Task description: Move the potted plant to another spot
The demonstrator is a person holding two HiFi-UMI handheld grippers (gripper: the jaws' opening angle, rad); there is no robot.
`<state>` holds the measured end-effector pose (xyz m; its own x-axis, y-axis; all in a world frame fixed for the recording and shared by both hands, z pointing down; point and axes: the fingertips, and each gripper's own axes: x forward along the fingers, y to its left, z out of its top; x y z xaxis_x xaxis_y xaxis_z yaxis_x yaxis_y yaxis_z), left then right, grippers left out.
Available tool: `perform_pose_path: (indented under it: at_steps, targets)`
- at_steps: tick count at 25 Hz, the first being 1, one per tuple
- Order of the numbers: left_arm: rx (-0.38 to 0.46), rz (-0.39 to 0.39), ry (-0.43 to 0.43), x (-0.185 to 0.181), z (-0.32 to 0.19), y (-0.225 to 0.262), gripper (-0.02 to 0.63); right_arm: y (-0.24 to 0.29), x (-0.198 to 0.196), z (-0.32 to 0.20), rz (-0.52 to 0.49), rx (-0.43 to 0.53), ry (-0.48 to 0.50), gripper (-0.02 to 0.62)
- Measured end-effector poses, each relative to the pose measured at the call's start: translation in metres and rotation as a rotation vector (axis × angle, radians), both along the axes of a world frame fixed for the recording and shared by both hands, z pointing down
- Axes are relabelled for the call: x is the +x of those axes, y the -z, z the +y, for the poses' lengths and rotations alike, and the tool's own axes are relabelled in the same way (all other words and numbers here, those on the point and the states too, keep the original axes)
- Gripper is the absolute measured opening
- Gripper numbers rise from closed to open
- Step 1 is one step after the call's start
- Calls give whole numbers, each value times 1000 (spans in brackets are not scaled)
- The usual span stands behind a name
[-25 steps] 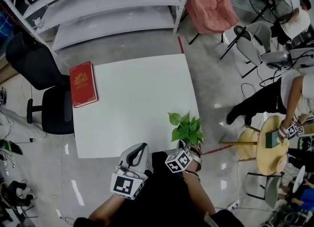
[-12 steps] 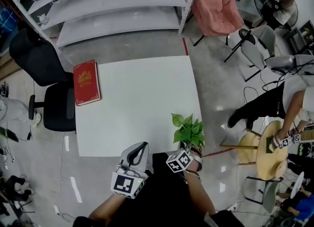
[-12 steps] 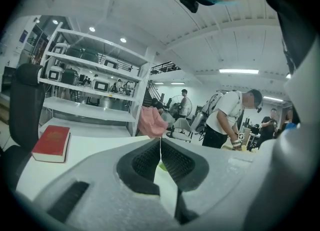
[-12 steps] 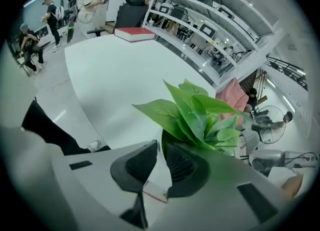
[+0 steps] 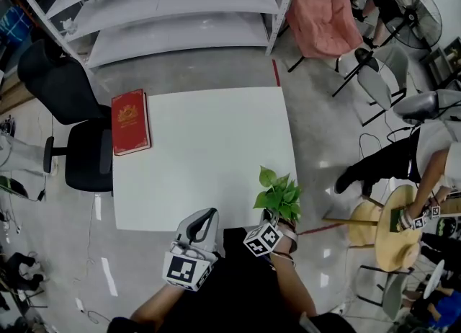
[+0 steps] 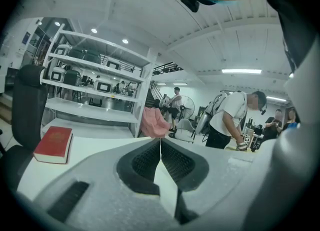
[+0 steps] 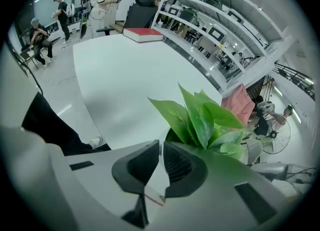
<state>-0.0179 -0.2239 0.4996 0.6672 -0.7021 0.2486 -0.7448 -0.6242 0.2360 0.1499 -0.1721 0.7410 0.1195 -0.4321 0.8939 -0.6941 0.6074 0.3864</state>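
1. The plant (image 5: 277,196) stands at the near right corner of the white table (image 5: 202,151), just inside its edge, with its green leaves upright.
2. The right gripper (image 7: 161,145) is at the plant's near side. Its jaws are almost together, pinched on a thin pale edge at the base of the leaves, which looks like the pot's rim.
3. The pot itself is mostly hidden by the leaves and the gripper, so it cannot be told whether it rests on the table or is lifted.
4. The left gripper (image 6: 160,142) is held off the table's near edge, left of the right one. Its jaws are together with nothing between them.
5. A red book (image 5: 130,121) lies flat at the table's far left corner, well apart from the plant.
6. A black chair (image 5: 72,130) stands beside the table's left side, and white shelves (image 5: 173,7) stand beyond its far edge.
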Motion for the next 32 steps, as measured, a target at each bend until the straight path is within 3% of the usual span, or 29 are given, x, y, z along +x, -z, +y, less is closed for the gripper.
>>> perform_pose_path:
  at_steps: [17,25,32]
  targets:
    - [9,-7,129,-15,-28,7,20,18,-13,-42,-38,23,120,32]
    - [21,-12,262,-30,-38,10,20,22,-30,-67,-53,32,264,32]
    - [14,-31,411,-59,-33,7,20,29,-67,-85,-67,51,451,32]
